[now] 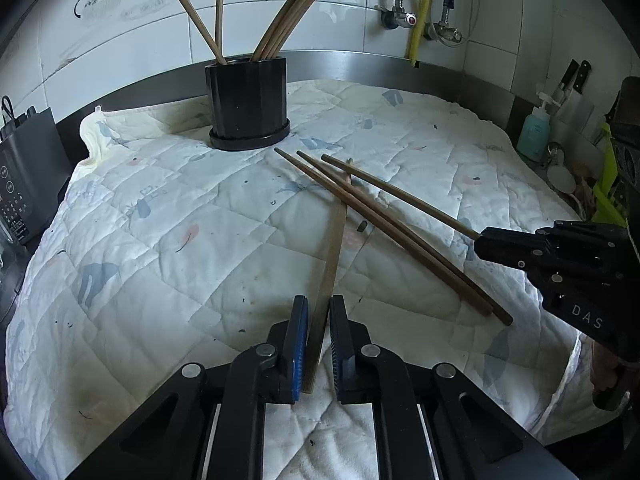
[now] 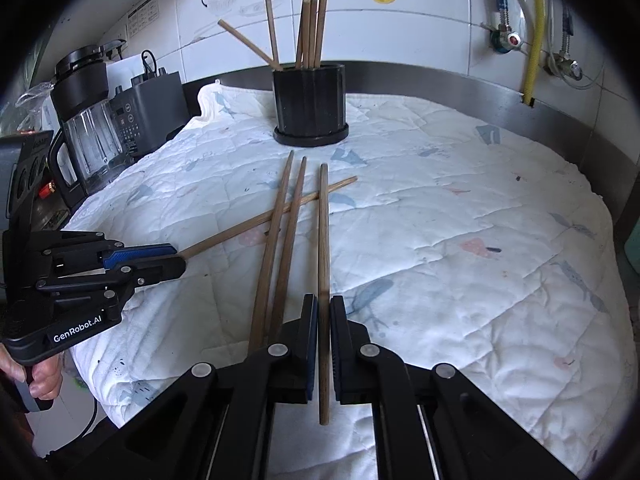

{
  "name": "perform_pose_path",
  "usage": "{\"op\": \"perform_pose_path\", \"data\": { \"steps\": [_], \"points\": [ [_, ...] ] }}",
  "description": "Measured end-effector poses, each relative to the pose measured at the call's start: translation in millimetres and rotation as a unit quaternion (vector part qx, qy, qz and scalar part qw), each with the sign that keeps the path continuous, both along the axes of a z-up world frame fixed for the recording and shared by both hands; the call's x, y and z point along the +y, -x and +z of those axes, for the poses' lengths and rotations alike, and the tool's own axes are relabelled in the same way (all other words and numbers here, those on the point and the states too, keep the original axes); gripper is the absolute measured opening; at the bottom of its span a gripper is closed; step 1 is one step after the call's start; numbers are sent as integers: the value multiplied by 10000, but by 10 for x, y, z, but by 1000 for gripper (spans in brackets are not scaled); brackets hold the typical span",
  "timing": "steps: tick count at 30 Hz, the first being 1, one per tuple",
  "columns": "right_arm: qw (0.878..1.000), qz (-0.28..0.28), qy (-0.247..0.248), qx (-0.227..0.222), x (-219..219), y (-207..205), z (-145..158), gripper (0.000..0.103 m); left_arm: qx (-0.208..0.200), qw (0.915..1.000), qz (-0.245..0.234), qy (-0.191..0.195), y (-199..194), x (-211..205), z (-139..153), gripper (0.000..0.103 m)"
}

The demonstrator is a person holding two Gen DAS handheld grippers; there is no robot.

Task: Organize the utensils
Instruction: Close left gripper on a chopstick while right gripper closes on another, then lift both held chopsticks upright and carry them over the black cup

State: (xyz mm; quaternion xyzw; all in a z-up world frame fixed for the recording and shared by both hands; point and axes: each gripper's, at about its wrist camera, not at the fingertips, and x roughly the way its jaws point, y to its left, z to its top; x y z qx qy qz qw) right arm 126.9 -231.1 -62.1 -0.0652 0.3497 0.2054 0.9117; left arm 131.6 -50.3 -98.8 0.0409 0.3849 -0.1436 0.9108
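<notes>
A white quilted cloth (image 1: 180,240), soft and puckered into diamond stitching with faded blue and pink prints and grey smudges, covers the counter under both grippers. Beyond its far edge runs a brushed steel upstand (image 2: 480,88), and above that glossy white wall tiles (image 1: 340,8) carrying fruit decals. Ahead and to the right of the left gripper, a yellow corrugated hose (image 1: 420,8) and metal valves hang on the wall. Off to the left of the right gripper stand a dark blender with a clear jug (image 2: 86,120) and a grey appliance (image 2: 156,112).

Straight ahead of both tools sits a black cylindrical holder (image 1: 248,108), faceted, on a round lipped base, with several thin brown chopsticks fanned out of its top.

The left gripper (image 1: 318,344) has its blue ribbed pads drawn in close on either side of a pale flat-sided chopstick (image 1: 334,248), which runs forward from between them; whether both pads press it I cannot tell. The right gripper (image 2: 324,344) is pinched nearly shut around a darker round chopstick (image 2: 323,264), its end sticking back past the pads. Just left of that gripper lie two more dark chopsticks (image 2: 280,248), side by side, crossing over the pale one.
</notes>
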Motion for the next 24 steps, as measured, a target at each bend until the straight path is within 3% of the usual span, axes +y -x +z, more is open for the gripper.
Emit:
{"op": "perform_pose_path", "data": {
  "steps": [13, 24],
  "points": [
    [9986, -144, -251, -438, -77, -89, 418, 8, -627, 9976, -218, 203, -40, 61, 682, 9],
    [9976, -165, -358, -562, -78, -217, 641, 8, -785, 9959, -121, 430, -397, 233, 1107, 9]
  ]
}}
